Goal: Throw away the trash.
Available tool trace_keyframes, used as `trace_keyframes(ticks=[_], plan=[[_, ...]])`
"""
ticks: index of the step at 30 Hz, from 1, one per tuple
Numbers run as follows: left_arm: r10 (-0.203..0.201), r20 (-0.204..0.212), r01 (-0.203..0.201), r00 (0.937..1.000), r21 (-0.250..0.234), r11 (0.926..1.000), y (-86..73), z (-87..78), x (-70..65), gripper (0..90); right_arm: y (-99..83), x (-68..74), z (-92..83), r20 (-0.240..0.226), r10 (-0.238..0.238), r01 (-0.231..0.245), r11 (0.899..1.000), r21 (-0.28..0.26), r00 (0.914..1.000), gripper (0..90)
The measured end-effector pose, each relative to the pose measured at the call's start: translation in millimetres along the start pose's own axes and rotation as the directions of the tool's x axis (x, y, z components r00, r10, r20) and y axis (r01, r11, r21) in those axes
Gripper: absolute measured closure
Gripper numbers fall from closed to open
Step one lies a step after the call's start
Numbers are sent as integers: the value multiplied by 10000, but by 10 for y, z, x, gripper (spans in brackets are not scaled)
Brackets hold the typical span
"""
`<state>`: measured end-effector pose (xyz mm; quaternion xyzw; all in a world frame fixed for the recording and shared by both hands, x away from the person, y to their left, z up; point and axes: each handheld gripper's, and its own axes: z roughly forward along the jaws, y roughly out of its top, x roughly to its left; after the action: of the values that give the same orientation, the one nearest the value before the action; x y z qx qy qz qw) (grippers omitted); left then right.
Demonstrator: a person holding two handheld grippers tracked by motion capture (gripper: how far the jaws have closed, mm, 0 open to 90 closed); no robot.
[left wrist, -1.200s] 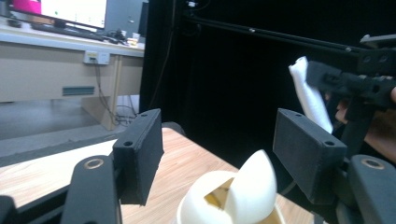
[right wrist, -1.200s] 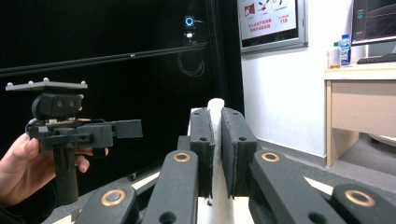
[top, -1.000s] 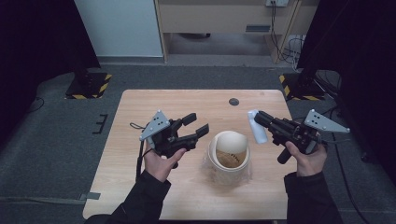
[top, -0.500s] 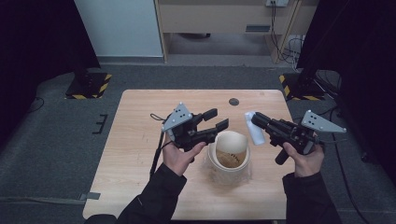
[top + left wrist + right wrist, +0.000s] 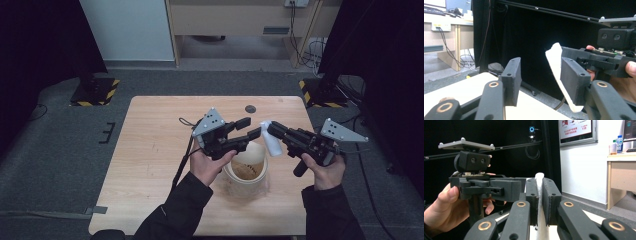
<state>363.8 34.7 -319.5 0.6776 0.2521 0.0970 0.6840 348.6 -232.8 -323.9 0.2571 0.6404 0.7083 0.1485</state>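
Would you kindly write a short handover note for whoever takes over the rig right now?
Right claw: shut on the white packet, held in the air above the table, beside the round container.
Left claw: open, raised over the container's rim, its jaws on either side of the packet's free end without closing on it.
Container: stands on the table in front of the person, open at the top, brownish inside.
Done: packet picked up and brought to the left claw.
Left: probably close the left claw on the packet's end; what the packet is for, I cannot tell.
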Motion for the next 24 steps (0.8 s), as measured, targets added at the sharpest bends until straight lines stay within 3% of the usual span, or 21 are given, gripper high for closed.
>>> trace_keyframes(ticks=[7, 13, 19, 24], plan=[[-59, 281, 53, 9996, 207, 9998, 5, 60, -31, 590, -8, 15, 22, -103, -60, 61, 10000, 39, 9999, 838], [-202, 586, 185, 9981, 286, 9994, 2, 64, -39, 701, -14, 20, 29, -130, -37, 38, 10000, 71, 9999, 838], [-120, 720, 93, 9973, 376, 9992, 10, 46, -51, 806, -20, 27, 41, -190, -20, 23, 9999, 150, 9998, 838], [39, 751, -70, 9972, 417, 9991, 17, 32, -54, 840, -24, 32, 47, -232, -34, 37, 9999, 142, 9997, 836]])
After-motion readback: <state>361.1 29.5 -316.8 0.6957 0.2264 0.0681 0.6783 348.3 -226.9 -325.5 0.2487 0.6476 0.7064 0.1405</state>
